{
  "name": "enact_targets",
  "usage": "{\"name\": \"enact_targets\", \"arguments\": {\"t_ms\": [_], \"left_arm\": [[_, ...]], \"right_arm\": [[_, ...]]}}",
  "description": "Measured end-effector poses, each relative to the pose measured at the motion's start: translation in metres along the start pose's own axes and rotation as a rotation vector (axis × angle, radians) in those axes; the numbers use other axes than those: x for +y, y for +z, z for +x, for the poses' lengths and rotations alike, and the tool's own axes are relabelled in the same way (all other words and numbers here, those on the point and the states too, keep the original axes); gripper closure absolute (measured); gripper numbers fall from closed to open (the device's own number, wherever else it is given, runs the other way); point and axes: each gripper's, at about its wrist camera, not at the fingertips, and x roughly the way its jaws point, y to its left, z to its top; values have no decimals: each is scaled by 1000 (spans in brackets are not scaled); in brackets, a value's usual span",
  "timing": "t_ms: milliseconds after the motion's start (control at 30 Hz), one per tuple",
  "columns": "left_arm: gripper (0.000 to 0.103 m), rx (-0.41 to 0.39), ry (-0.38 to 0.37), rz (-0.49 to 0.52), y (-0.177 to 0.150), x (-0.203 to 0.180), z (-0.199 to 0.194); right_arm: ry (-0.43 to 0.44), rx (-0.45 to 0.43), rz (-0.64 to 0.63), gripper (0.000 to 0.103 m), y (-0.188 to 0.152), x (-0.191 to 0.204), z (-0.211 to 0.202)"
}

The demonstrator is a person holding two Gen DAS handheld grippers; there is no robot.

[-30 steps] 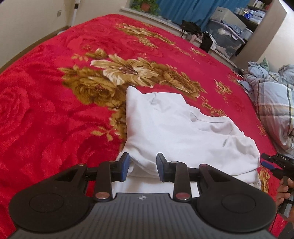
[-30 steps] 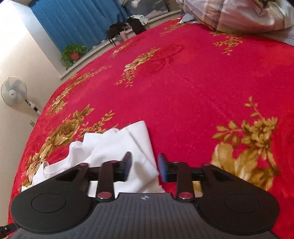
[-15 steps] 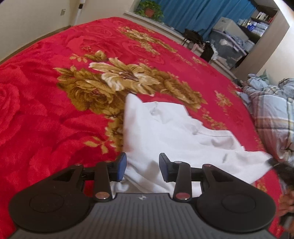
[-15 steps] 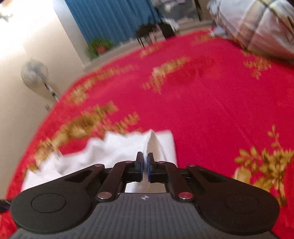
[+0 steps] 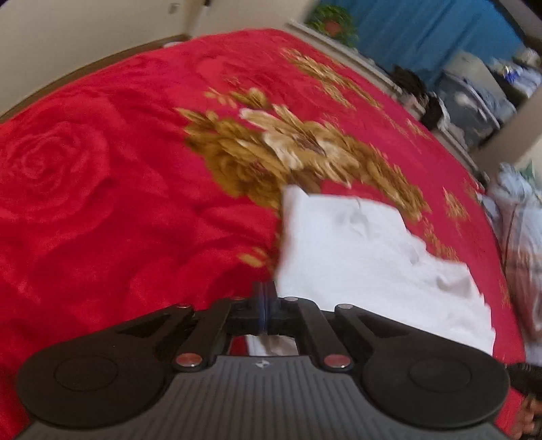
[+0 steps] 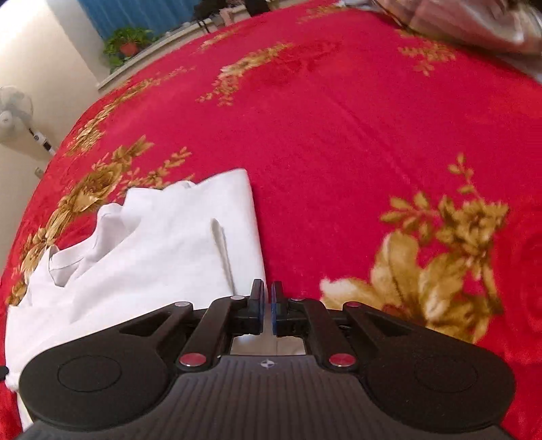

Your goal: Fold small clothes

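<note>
A small white shirt (image 5: pixel 366 257) lies crumpled on the red bedspread; it also shows in the right wrist view (image 6: pixel 162 250). My left gripper (image 5: pixel 266 304) is shut on the shirt's near left corner. My right gripper (image 6: pixel 267 304) is shut on the shirt's near right corner, where the cloth edge runs into the pads. Both views are tilted and the left one is blurred by motion.
The red bedspread (image 5: pixel 101 203) with gold flowers covers the bed. A plaid quilt (image 6: pixel 474 23) lies at the far right. A fan (image 6: pixel 15 111) stands by the wall. Storage boxes (image 5: pixel 474 111) and blue curtains stand beyond the bed.
Both grippers have closed on the shirt's near corners, the right one first, then the left. The shirt's near edge has been pulled straighter between them.
</note>
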Motion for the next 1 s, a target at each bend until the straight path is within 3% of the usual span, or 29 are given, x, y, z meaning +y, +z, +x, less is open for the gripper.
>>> {"name": "enact_targets", "arguments": {"t_ms": [67, 100, 133, 200, 267, 300, 367, 433, 500, 567, 667, 700, 733, 900, 967, 1000], "left_arm": [[98, 10, -73, -28, 7, 4, -2], [88, 16, -103, -35, 9, 4, -2], [68, 22, -130, -34, 9, 2, -2], [53, 37, -135, -3, 7, -5, 1], [53, 48, -118, 49, 2, -14, 5], [53, 50, -109, 68, -1, -17, 6], [54, 44, -85, 101, -6, -19, 8], [65, 37, -71, 112, -8, -18, 10], [69, 27, -65, 109, -8, -17, 12], [72, 15, -67, 109, -8, -17, 12], [80, 10, -64, 110, -5, -16, 17], [93, 5, -63, 111, -5, -16, 17], [98, -1, -66, 114, -4, -16, 17], [100, -148, -111, 106, 3, -19, -12], [99, -144, -101, 133, 2, -22, -13], [98, -111, -84, 143, 1, -24, -8]], "right_arm": [[25, -16, 19, 99, 3, 0, -4], [36, -29, 24, 99, 4, 0, -6], [44, -42, 24, 98, 7, -1, -7], [63, -63, 25, 95, 6, -1, -10], [97, -57, 25, 76, 3, 3, -9], [117, -49, 23, 72, 2, 4, -6], [146, -43, 7, 71, 0, 8, -2], [152, -21, -39, 71, -2, 15, 4], [111, -6, -86, 77, -6, 22, 9], [82, -16, -121, 96, -7, 28, 11], [106, -54, -143, 99, -7, 33, 5], [119, -78, -150, 99, -6, 35, 1], [136, -114, -154, 99, -4, 37, -5], [292, -399, -112, 99, 8, 40, -62], [313, -483, -139, 99, 7, 42, -75], [280, -467, -146, 98, 8, 41, -71]]}}
